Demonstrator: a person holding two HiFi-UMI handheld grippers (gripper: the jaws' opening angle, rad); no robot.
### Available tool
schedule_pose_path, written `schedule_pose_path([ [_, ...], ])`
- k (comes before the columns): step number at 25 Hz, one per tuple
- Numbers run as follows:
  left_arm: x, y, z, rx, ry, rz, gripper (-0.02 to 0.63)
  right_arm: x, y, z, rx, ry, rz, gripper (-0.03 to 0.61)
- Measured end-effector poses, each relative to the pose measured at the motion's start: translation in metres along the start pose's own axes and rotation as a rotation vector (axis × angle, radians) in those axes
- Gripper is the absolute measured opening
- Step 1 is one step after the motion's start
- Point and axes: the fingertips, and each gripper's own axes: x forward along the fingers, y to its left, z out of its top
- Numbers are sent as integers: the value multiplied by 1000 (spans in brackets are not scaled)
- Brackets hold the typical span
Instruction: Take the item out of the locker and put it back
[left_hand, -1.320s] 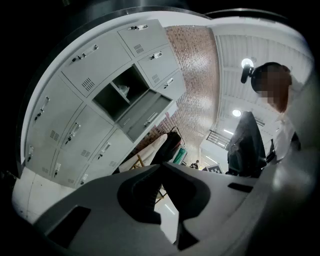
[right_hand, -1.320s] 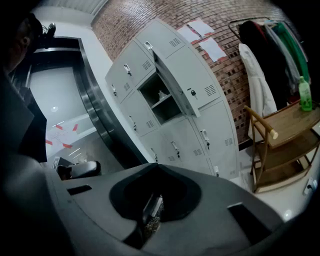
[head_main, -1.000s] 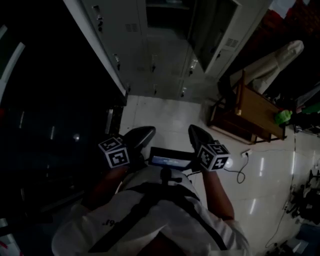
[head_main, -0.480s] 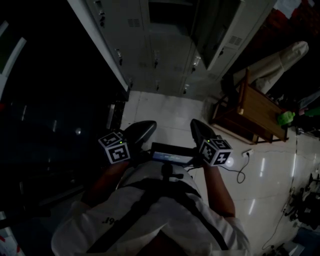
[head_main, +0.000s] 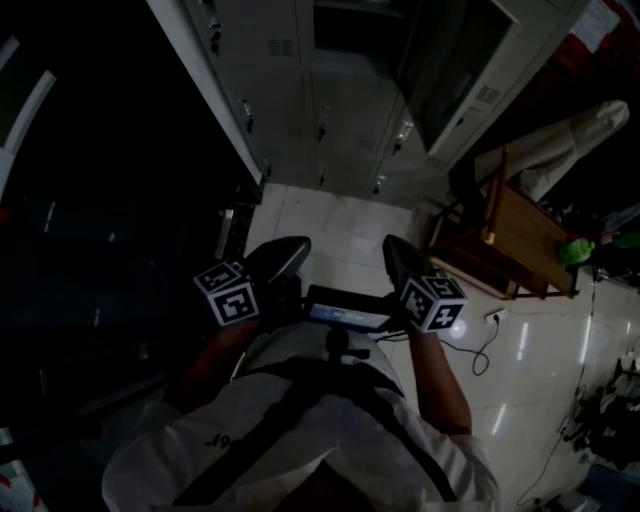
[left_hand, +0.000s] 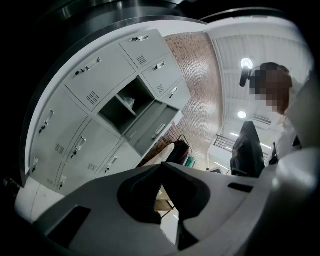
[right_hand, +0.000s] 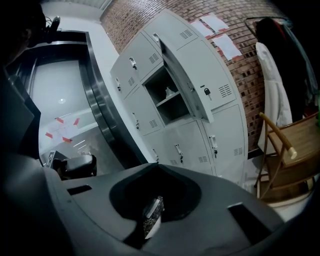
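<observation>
— Where is the item, measured against your jaws?

— Well apart from both pairs. A small pale item (right_hand: 167, 92) sits on the shelf (right_hand: 172, 98) inside the one open compartment of the locker (right_hand: 145, 55). The door (right_hand: 200, 80) is swung wide. You stand back on the tiled floor (head_main: 340, 225) with both tools held out in front of you.

— And the jaws themselves?

— Your right gripper (right_hand: 155, 167) has its jaws closed together. A thin speckled sliver (right_hand: 152, 215) shows in the slit behind the tips (I cannot tell whether it is pinched there or only seen through the slit). Your left gripper (left_hand: 161, 166) has its tips meeting too, with nothing between them. Through the gap behind them you see only a wooden chair (left_hand: 162, 203) and pale floor.

— So neither pair touches the item?

— Neither. It lies on its shelf, with the locker's closed doors around that compartment.
</observation>
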Motion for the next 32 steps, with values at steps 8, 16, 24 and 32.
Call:
schedule_pose_path([
  [8,26,43,44,5,18,-63,5,44,-2,34,-8,-13,-52,6],
  [16,43,95,104,16,53,-100,5,109,2,76,-4,-37,-91,6],
  [24,46,140,162,28,86,-143,5,172,11,116,5,-78,-134,6],
  [32,46,181,205,13,95,-179,5,222,19,145,-8,-90,-188,6],
])
